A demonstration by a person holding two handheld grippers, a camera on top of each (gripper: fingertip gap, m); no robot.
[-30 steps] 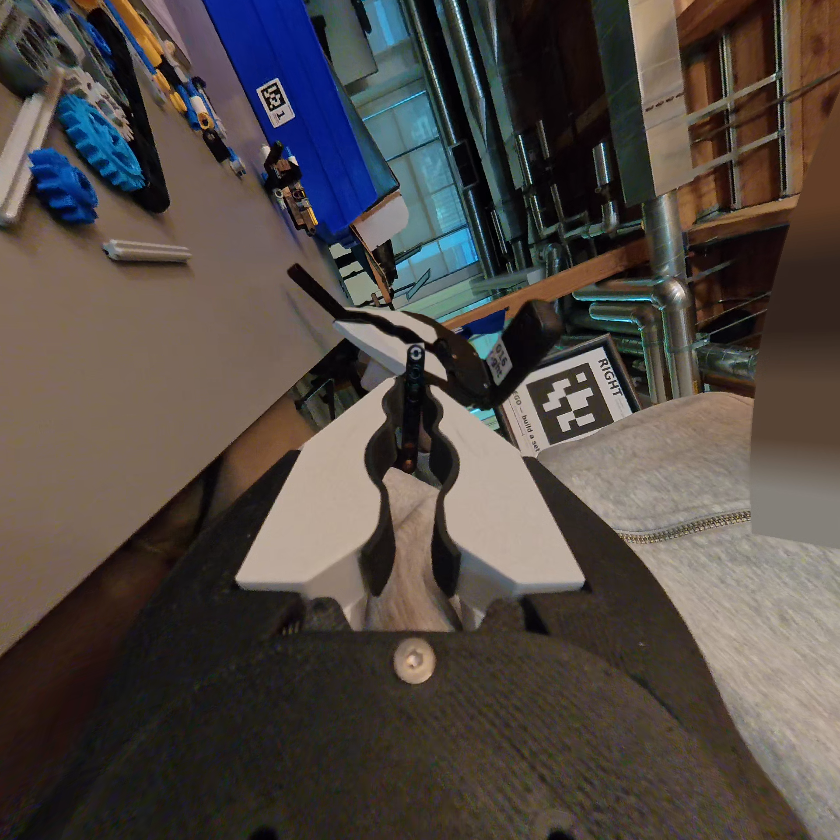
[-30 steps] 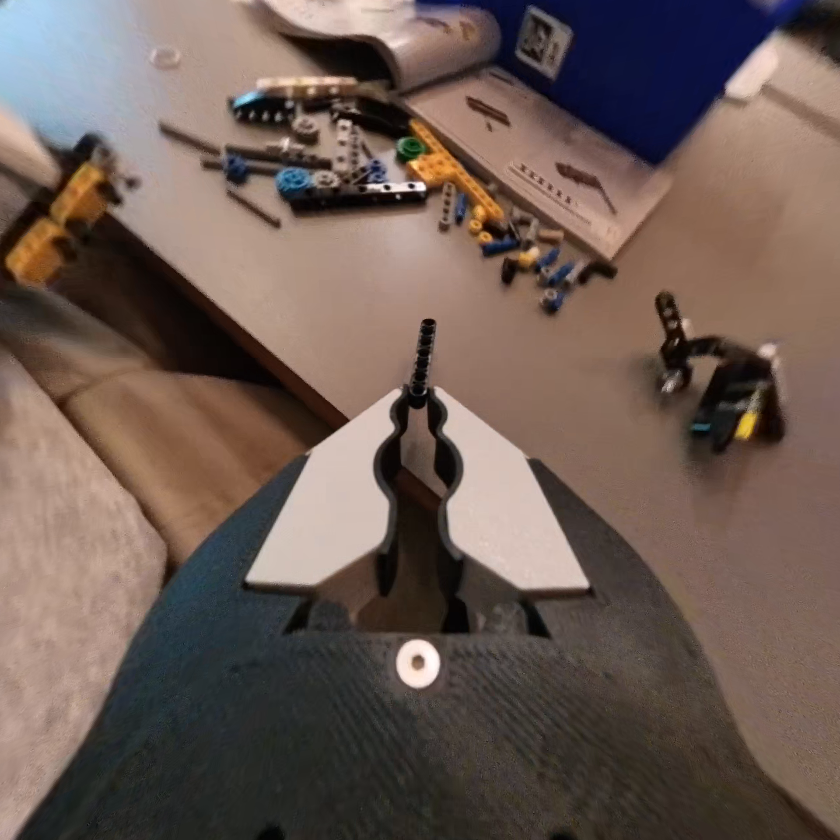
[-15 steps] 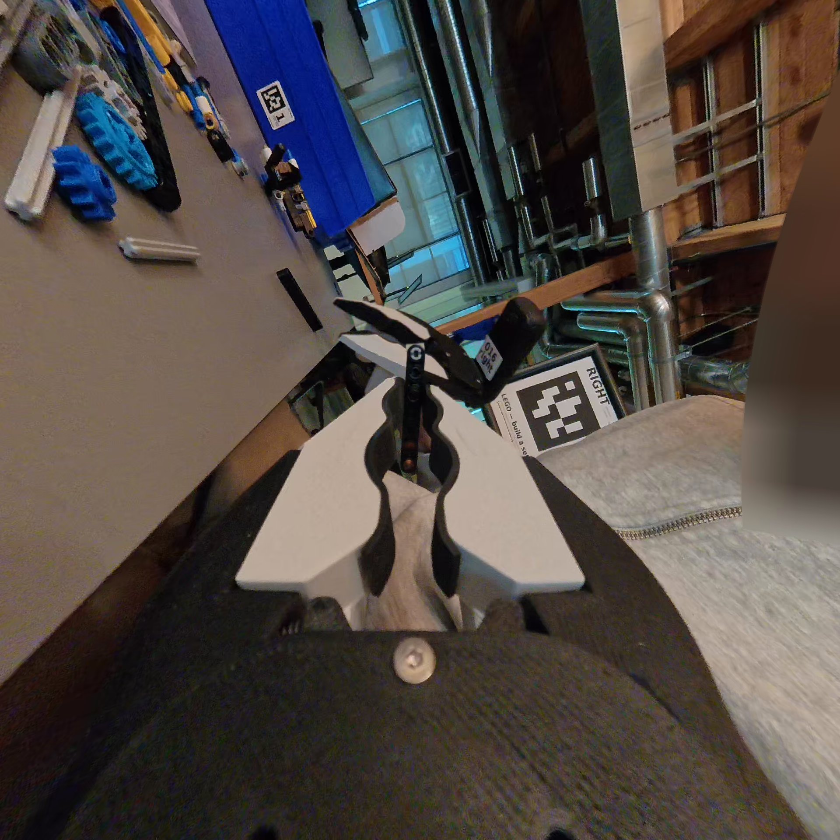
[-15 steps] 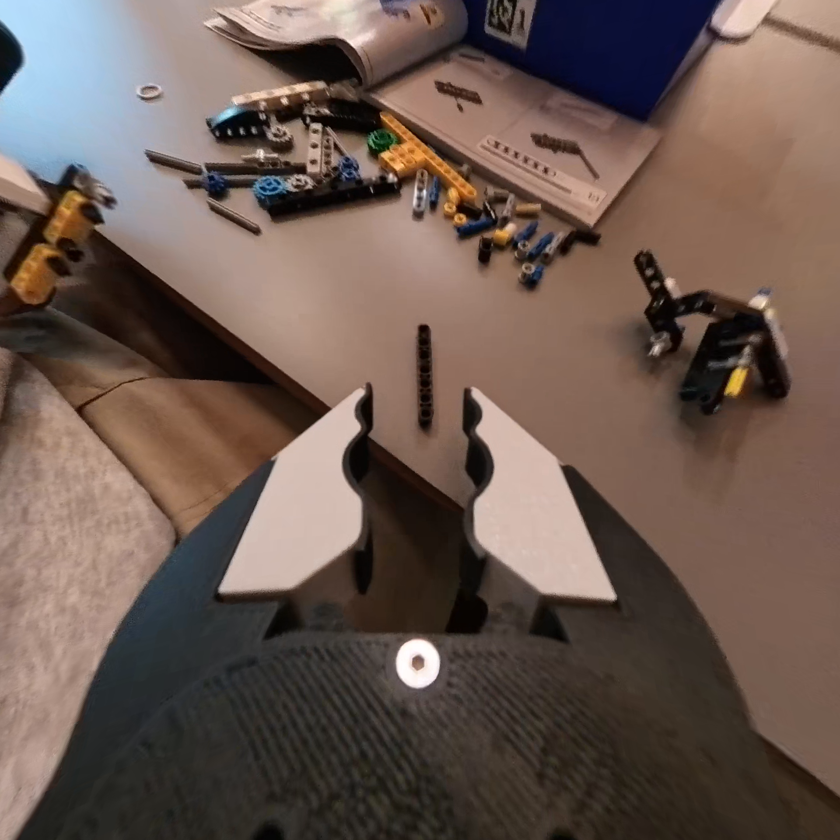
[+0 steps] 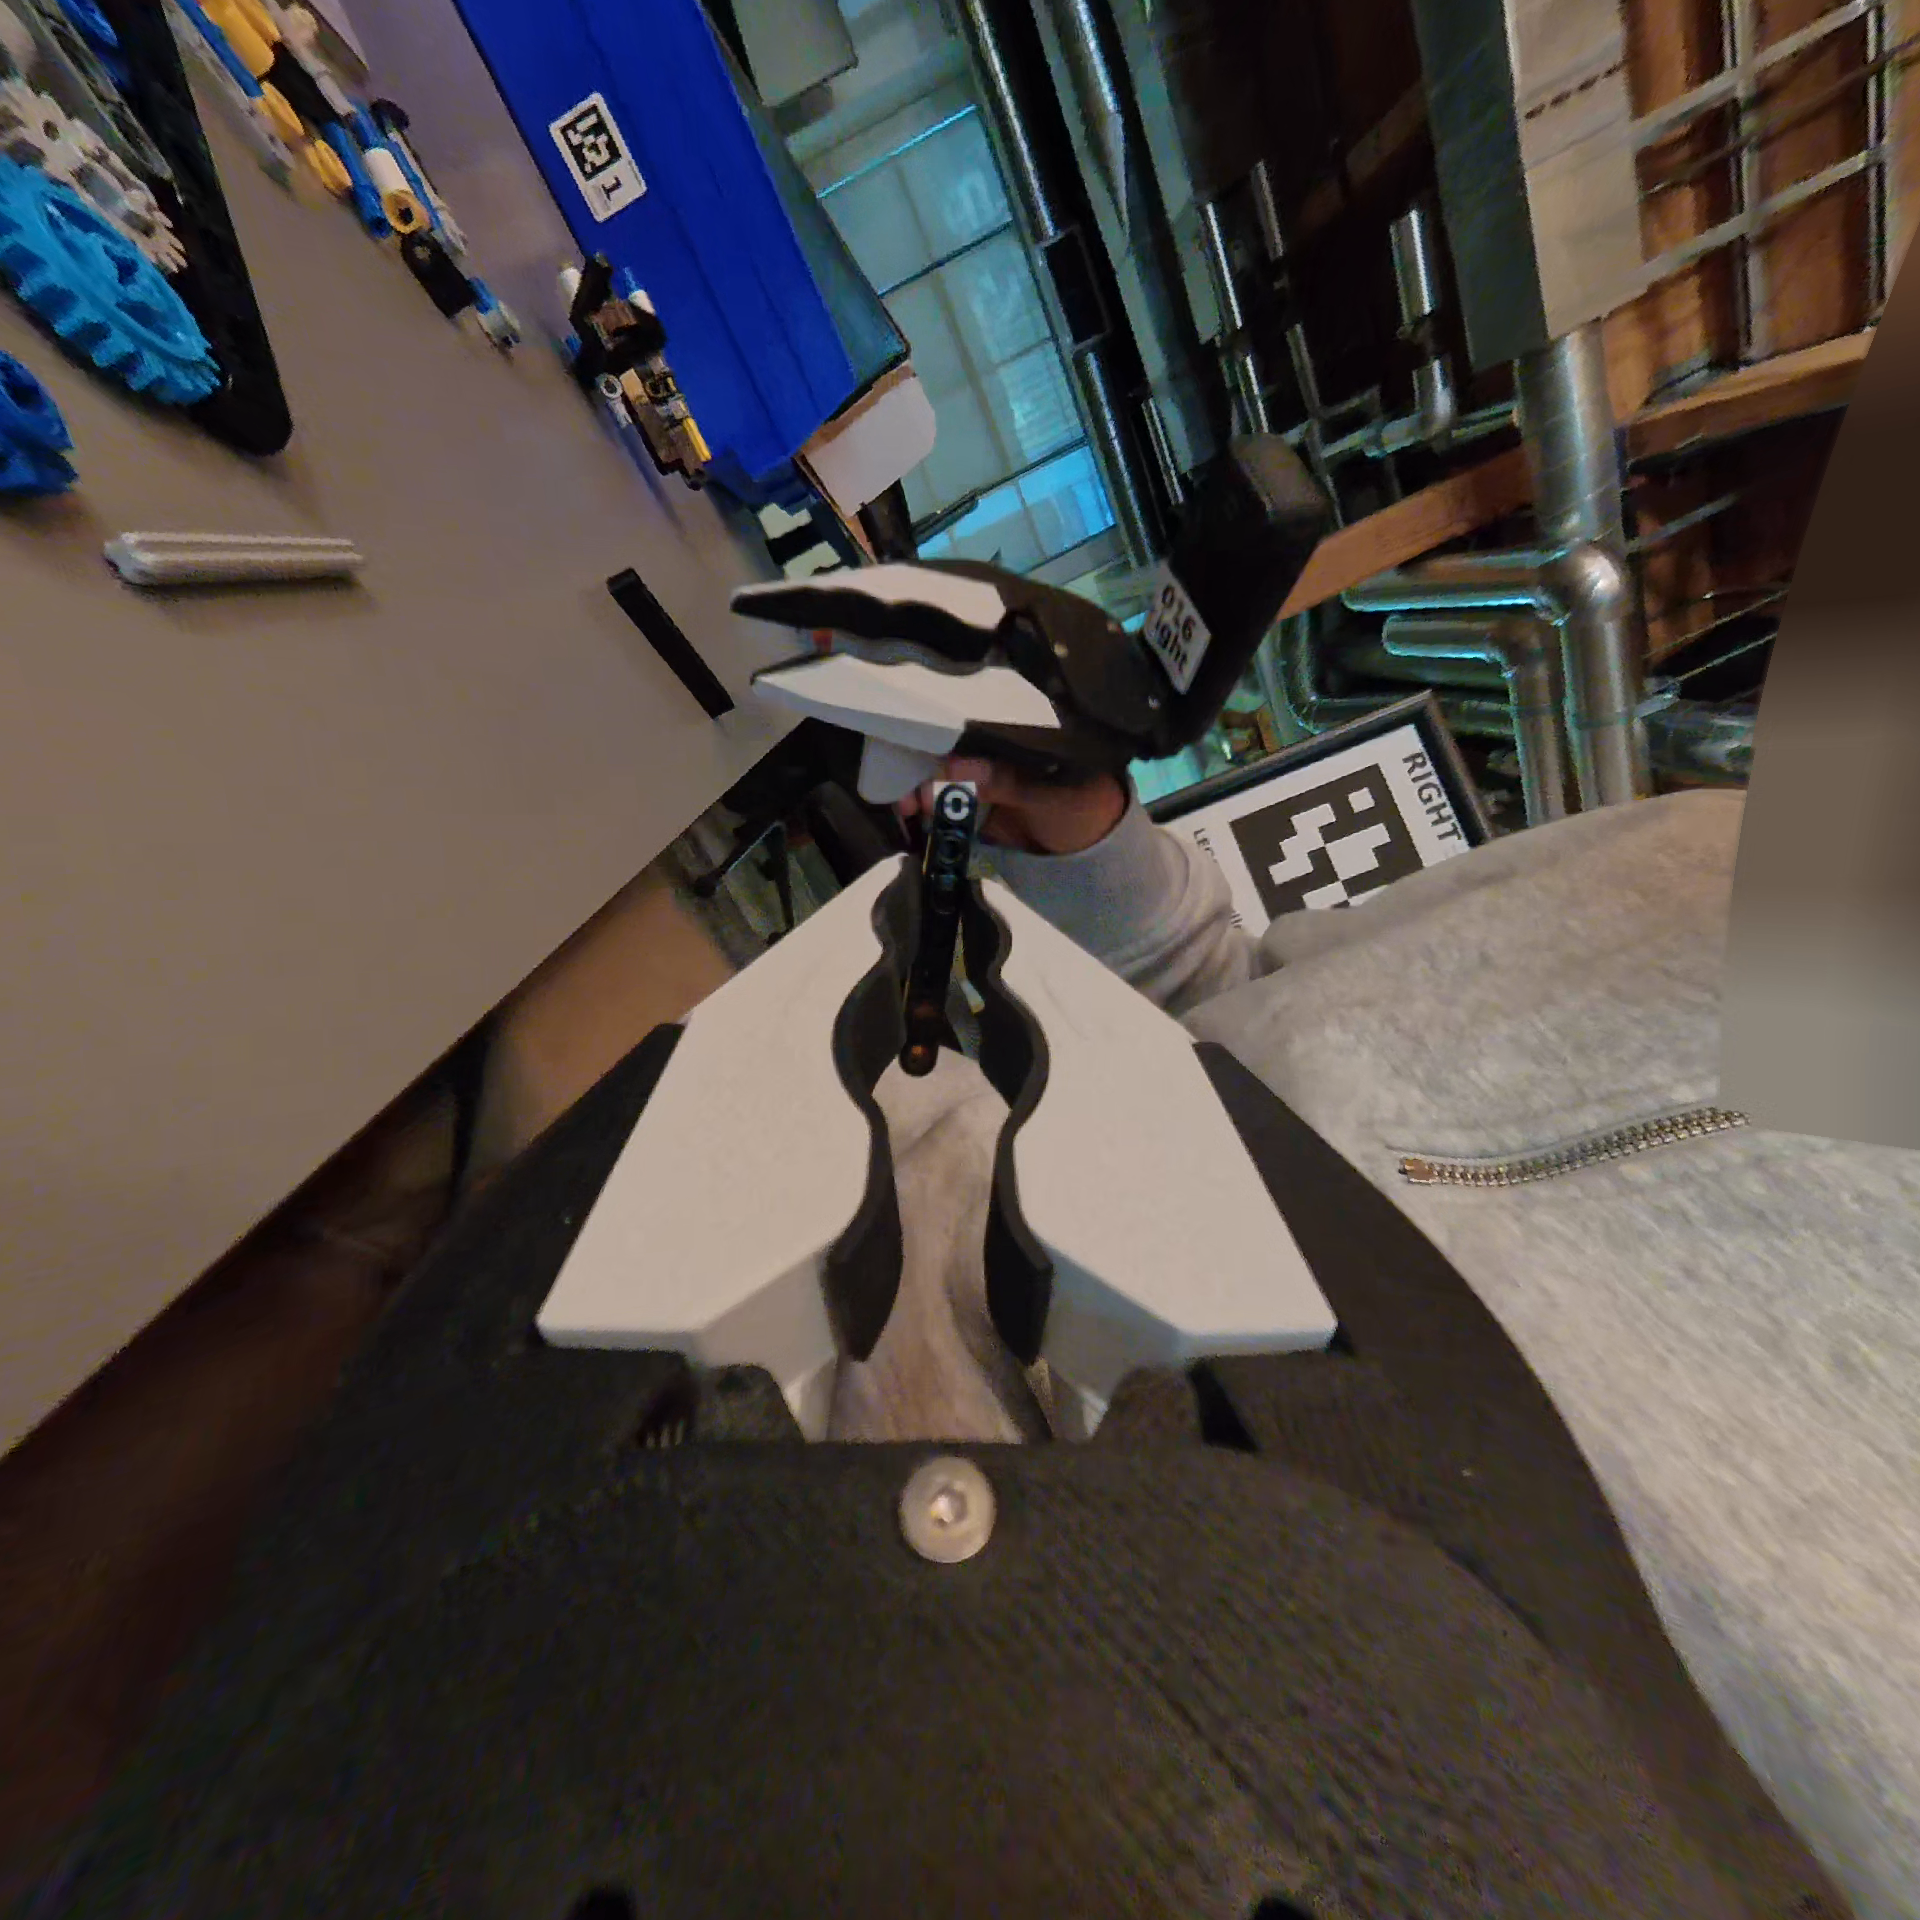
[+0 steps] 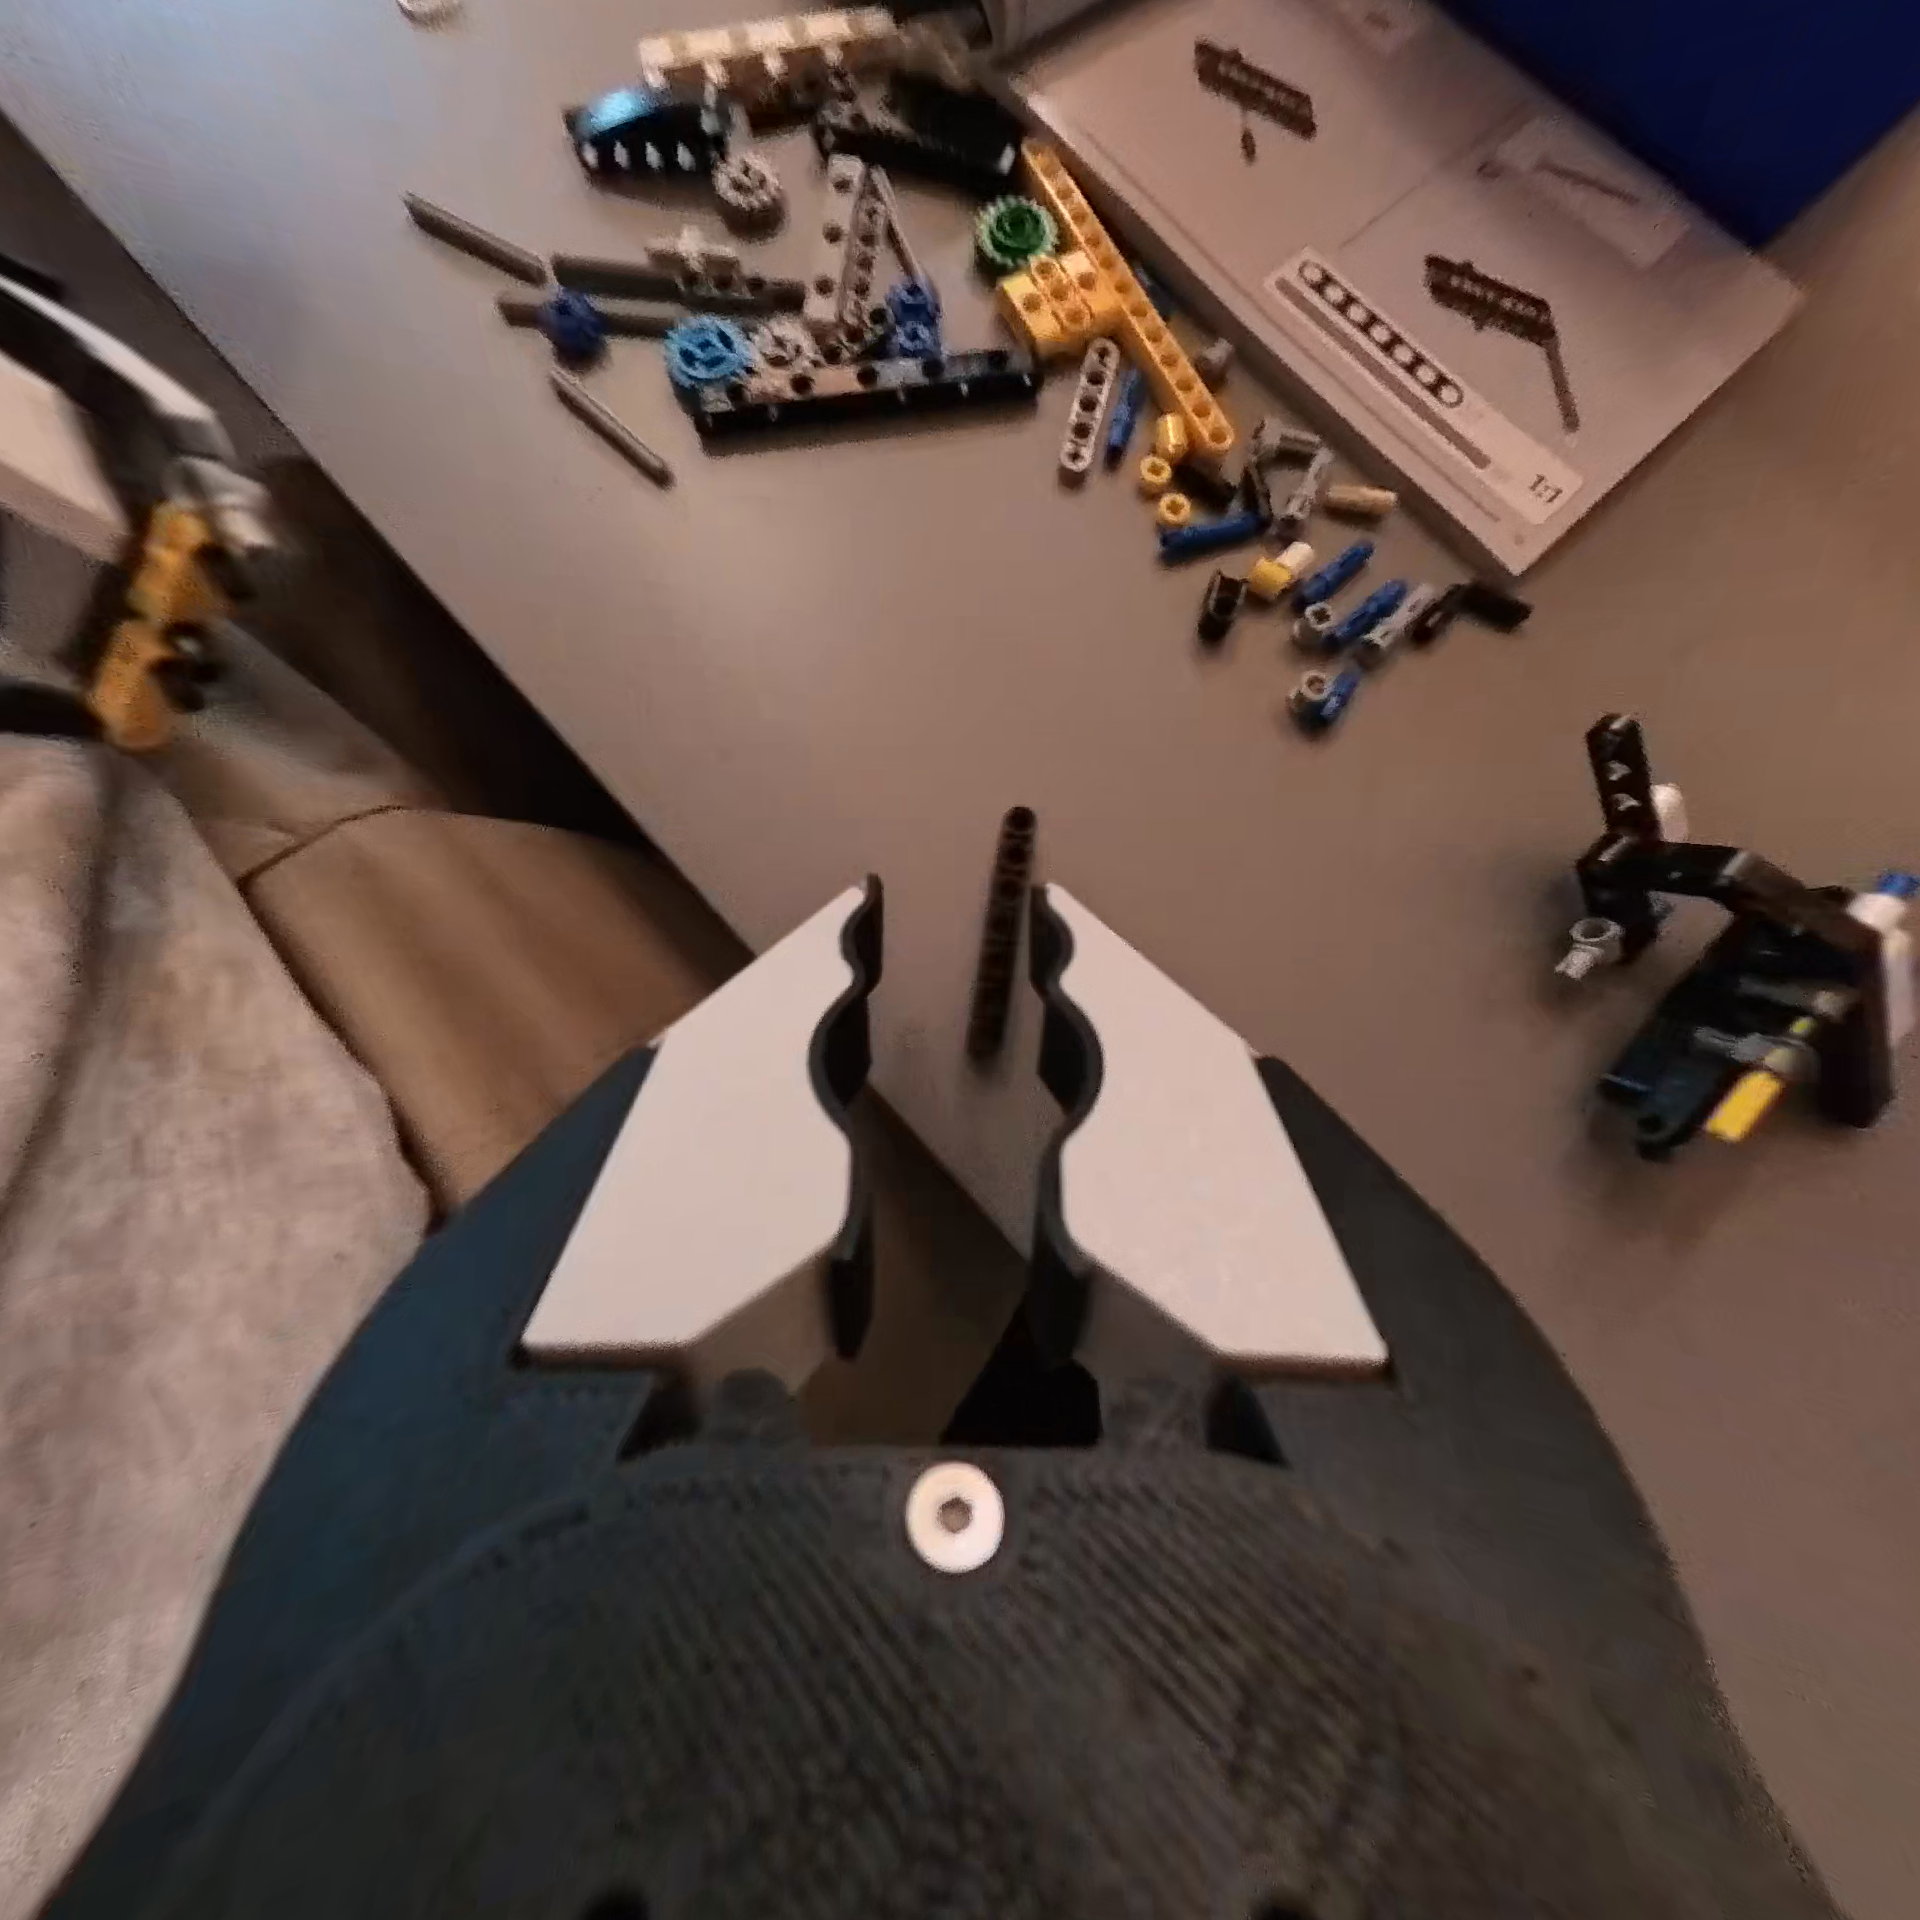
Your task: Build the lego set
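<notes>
My left gripper [image 5: 940, 914] is clenched on a small black and yellow assembly [image 5: 940, 914], which I hold off the tabletop, beyond its near edge; my right gripper [image 6: 951, 935] is released, fingers apart, above the thin black beam [image 6: 1003, 935] that lies near the near edge of the tabletop [image 6: 831, 644]; I judge the step is to fetch this beam for joining, so the next move calls for closing squarely on it; the loose pieces [image 6: 1039, 343] lie toward the far edge beside the open booklet [image 6: 1455, 312]; a second black assembly [image 6: 1766, 987] stands toward the right edge; the only container is the blue box [image 5: 675, 239], its contents hidden
</notes>
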